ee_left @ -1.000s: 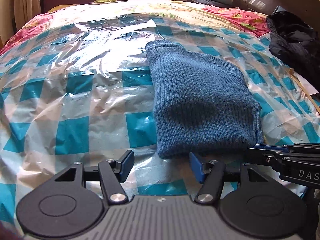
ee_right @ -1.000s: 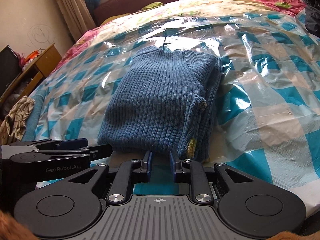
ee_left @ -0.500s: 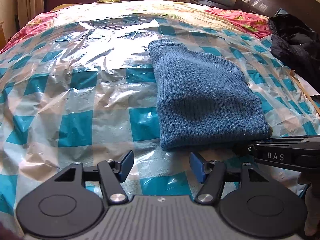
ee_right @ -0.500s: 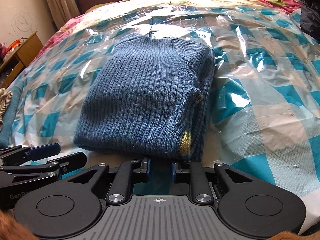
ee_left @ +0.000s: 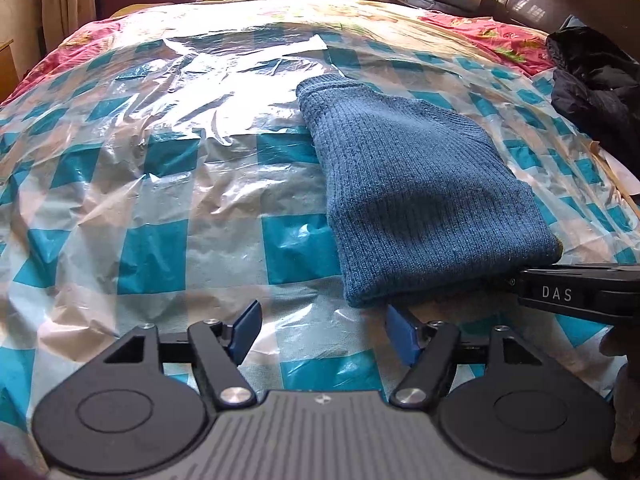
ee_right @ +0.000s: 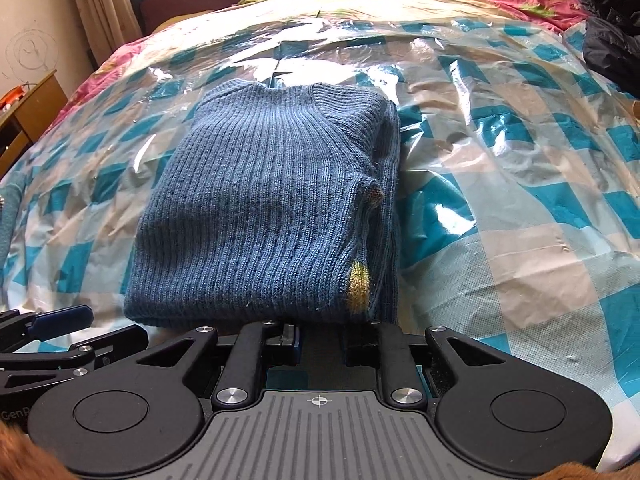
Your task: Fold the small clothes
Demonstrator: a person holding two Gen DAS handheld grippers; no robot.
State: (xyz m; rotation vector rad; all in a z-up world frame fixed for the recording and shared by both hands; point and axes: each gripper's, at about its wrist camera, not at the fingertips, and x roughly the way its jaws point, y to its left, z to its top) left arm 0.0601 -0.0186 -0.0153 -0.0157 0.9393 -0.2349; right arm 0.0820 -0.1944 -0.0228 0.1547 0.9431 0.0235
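Note:
A blue ribbed knit sweater (ee_left: pixel 420 200) (ee_right: pixel 260 208) lies folded on a bed under a clear plastic sheet (ee_left: pixel 160 160) over teal and white checks. A yellow patch shows at its near right corner. My left gripper (ee_left: pixel 322 312) sits just short of the sweater's near left corner. Its jaws are opening and nothing is between them. It also shows low on the left in the right wrist view (ee_right: pixel 116 324). My right gripper (ee_right: pixel 322 334) stands with only a narrow gap, its tips tucked at the sweater's near hem and partly hidden by it. From the side it meets the near right corner (ee_left: pixel 516 280).
A black jacket (ee_left: pixel 592 92) (ee_right: pixel 616 28) lies at the bed's right side, with a thin wooden stick (ee_left: pixel 616 184) in front of it. A wooden desk (ee_right: pixel 28 112) stands off the left side. Curtains and a dark headboard close the far end.
The right gripper has come forward and down until its tips reach the sweater's near hem. The left gripper's jaws have widened a little, and the left hand has stayed in place.

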